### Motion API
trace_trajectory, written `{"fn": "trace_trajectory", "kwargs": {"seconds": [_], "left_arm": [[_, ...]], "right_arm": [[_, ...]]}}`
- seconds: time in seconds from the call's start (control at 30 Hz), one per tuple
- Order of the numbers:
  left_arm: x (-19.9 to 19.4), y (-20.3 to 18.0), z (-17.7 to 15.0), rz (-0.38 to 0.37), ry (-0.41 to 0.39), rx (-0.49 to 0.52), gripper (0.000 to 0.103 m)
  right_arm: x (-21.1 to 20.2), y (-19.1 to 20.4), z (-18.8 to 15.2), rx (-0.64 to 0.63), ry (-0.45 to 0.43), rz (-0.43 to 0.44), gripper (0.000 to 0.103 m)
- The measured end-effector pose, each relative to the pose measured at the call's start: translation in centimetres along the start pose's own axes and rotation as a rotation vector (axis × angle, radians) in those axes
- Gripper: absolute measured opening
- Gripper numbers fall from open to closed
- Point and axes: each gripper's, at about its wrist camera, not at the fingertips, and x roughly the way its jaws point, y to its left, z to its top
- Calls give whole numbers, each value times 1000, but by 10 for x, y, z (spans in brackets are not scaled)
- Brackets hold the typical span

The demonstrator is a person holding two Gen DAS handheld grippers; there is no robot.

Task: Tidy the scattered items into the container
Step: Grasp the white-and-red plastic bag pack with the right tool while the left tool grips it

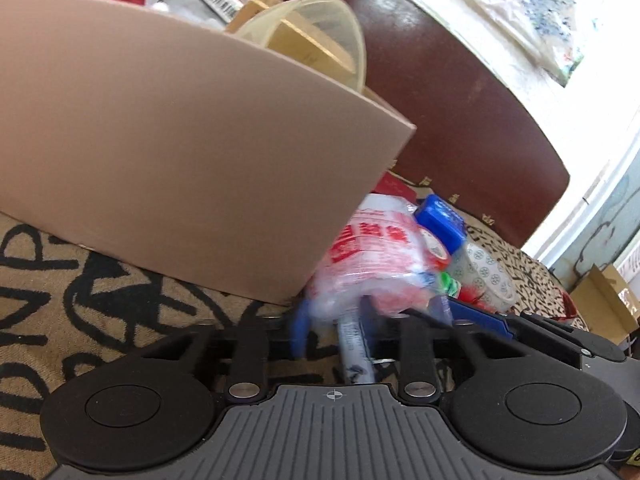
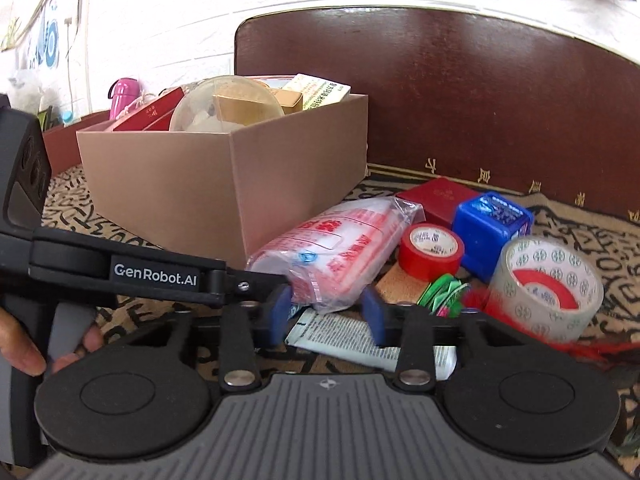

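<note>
Here the pickup step is underway: the left claw [image 1: 332, 320] and right claw [image 2: 326, 312] both pinch the clear red-printed plastic packet [image 2: 336, 256] lying beside the tan cardboard box [image 2: 192, 184]. Next likely calls for a joint lift over the box's rim.

- Cardboard box [image 2: 224, 172]: open-topped, tan, upright on the patterned cloth, already filled with a clear plastic bowl [image 2: 226, 102] and small cartons.
- Plastic packet [image 2: 336, 248]: clear with red print, lying just beside the box's near corner.
- Red tape roll [image 2: 431, 246], blue box [image 2: 494, 232], clear tape roll [image 2: 548, 288]: clustered right of the packet.
</note>
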Motion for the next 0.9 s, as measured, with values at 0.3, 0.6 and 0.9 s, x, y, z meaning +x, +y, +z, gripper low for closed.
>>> {"fn": "trace_trajectory", "kwargs": {"seconds": [0.3,0.6,0.9], "left_arm": [[-41,-25,-7,-32,-34,36,2],[-122,-69,-67,-143,32,120,3],[-104,-34,-60,-81,-34,-65,77]], "right_arm": [[-42,0,4,32,-62,36,0],[-141,25,-30,-39,-15,156,0],[-107,-10,-29,98,9,47,54]]}}
